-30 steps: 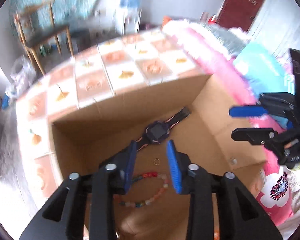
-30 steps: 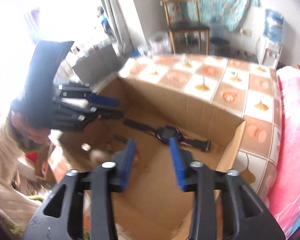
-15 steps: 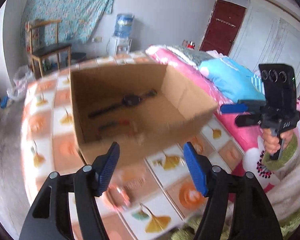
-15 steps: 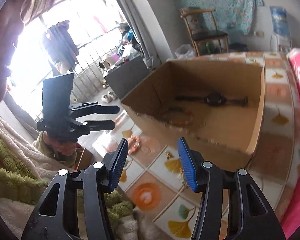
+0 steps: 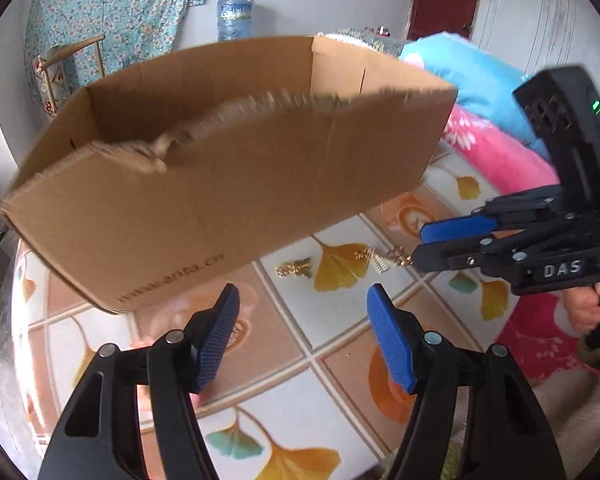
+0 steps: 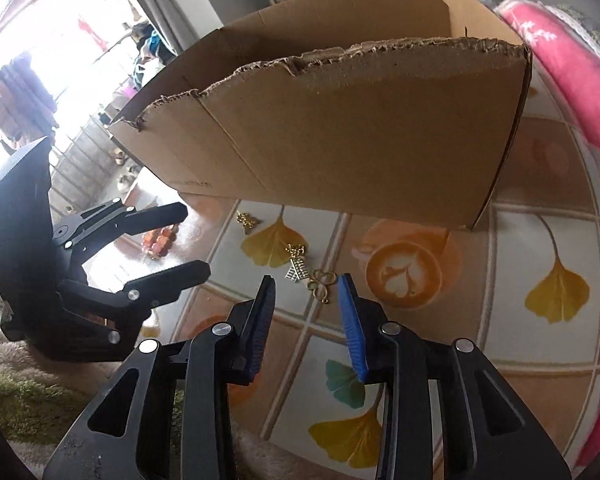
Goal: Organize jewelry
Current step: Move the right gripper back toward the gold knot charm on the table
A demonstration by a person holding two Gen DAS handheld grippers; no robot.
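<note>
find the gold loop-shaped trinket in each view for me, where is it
Left wrist view: the gold trinket lies right of centre on the tablecloth, just left of the right gripper.
Right wrist view: it lies low at centre, just ahead of that gripper's own jaws.
Shared landmark: the cardboard box behind it, and the yellow leaf print beside it.

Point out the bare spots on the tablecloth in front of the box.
Bare: the tiles near the left gripper, and the ginkgo-leaf tile right of the coffee print. Crowded: the strip beside the cardboard box, holding gold charms and the right gripper.
</note>
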